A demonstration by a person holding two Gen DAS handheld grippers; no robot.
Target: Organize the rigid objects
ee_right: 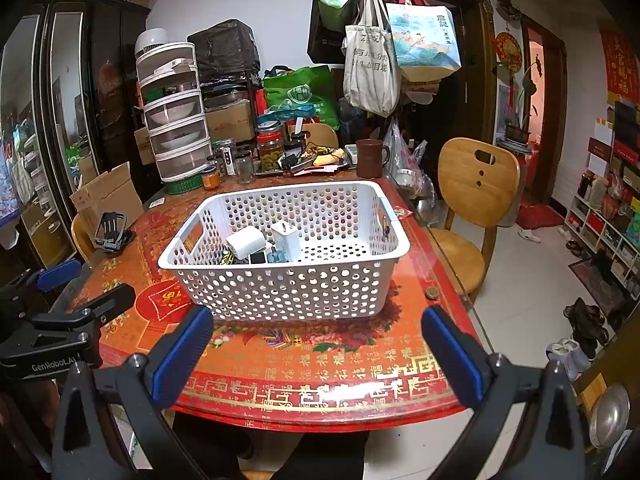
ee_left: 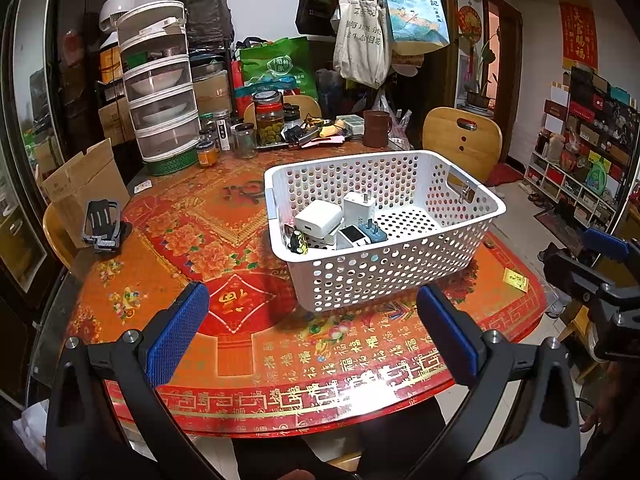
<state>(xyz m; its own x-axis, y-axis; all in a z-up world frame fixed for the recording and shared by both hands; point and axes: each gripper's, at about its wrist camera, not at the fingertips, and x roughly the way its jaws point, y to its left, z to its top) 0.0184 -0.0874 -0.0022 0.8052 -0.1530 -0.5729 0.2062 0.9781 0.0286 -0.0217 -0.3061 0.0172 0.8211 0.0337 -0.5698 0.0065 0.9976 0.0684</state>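
Both claws wait, wide apart and holding nothing, by the basket.

Left wrist view: the left gripper (ee_left: 312, 332) hangs over the shiny red table (ee_left: 248, 364). The white plastic basket (ee_left: 400, 280), full of round holes, holds hard, boxy chargers (ee_left: 340, 220) in one corner, likely sorted there.
Right wrist view: the right gripper (ee_right: 316, 356) points at the basket (ee_right: 288, 292) too, likely ready for more.
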